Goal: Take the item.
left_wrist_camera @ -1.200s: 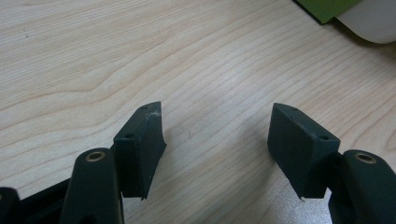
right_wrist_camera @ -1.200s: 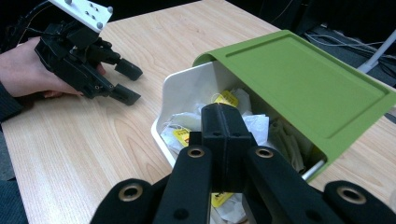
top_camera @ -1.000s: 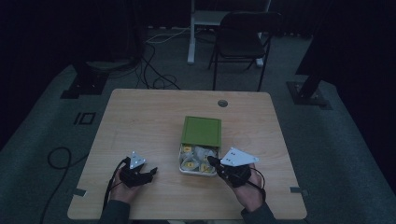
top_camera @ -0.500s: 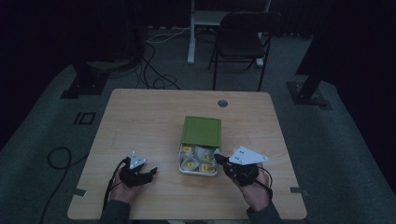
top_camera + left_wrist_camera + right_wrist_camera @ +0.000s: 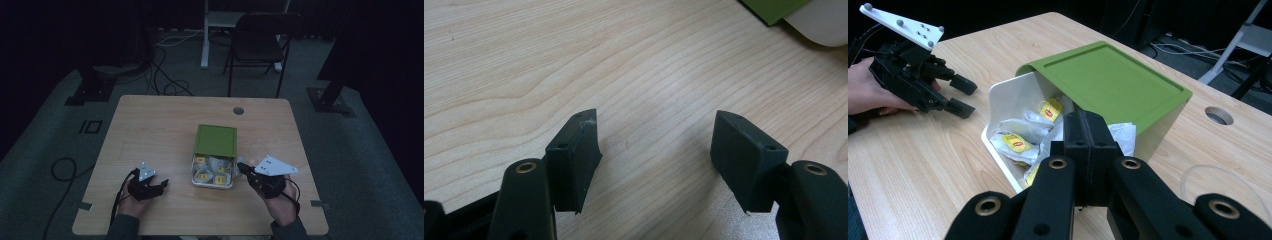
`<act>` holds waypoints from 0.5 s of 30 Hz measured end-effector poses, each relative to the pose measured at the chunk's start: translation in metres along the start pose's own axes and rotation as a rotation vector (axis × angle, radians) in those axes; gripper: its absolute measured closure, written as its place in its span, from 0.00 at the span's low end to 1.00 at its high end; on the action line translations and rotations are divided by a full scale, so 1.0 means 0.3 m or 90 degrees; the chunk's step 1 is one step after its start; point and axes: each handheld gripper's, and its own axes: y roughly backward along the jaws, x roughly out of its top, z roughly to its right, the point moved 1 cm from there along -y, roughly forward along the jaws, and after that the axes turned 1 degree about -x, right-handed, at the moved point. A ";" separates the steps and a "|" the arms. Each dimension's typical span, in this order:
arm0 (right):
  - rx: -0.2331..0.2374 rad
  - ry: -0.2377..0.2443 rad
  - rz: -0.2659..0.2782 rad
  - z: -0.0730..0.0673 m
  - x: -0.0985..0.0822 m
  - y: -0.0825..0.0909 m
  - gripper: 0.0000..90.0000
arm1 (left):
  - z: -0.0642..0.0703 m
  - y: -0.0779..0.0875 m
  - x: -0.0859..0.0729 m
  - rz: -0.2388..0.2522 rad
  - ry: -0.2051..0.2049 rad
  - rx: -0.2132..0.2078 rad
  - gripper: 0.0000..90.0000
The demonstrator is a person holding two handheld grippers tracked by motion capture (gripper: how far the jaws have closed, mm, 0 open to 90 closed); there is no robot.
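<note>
The room is dim, its far walls lost in black; a light wooden table [image 5: 150, 125] with a round cable hole [image 5: 238, 110] stands on grey-green carpet [image 5: 45, 150]; behind it a dark folding chair [image 5: 260, 45] sits beside a white desk leg [image 5: 205, 35]; black cables [image 5: 165, 75] trail across the floor; dark stand bases [image 5: 90, 90] flank the table

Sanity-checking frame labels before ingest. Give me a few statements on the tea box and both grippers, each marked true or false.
1. The left gripper is open over bare table. True.
2. The right gripper is wide open. False: its jaws are pressed together.
3. The white box holds yellow-tagged tea bags. True.
4. The green lid lies flat on the table beside the box. False: it is raised at the box's far end.
5. A mug stands beside the box. False: none is there.
</note>
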 end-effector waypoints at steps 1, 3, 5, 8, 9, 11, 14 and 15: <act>-0.002 -0.001 0.001 0.002 -0.001 0.002 1.00 | 0.000 0.000 0.000 0.000 0.000 0.000 0.41; -0.005 -0.002 0.001 0.009 -0.004 0.006 1.00 | 0.000 0.000 0.000 0.000 0.000 0.000 0.41; -0.008 -0.004 0.000 0.015 -0.008 0.011 1.00 | 0.000 0.000 0.000 0.000 0.000 0.000 0.41; -0.013 -0.005 0.000 0.025 -0.013 0.017 1.00 | 0.000 0.000 0.000 0.000 0.000 0.000 0.41; -0.016 -0.006 0.000 0.028 -0.015 0.018 1.00 | 0.000 0.000 0.000 0.000 0.000 0.000 0.41; -0.019 -0.007 0.000 0.035 -0.017 0.020 1.00 | 0.000 0.000 0.000 0.000 0.000 0.000 0.41; -0.022 -0.010 -0.001 0.045 -0.020 0.023 1.00 | 0.000 0.000 0.000 0.000 0.000 0.000 0.41; -0.023 -0.013 -0.002 0.048 -0.021 0.024 1.00 | 0.000 0.000 0.000 0.000 0.000 0.000 0.41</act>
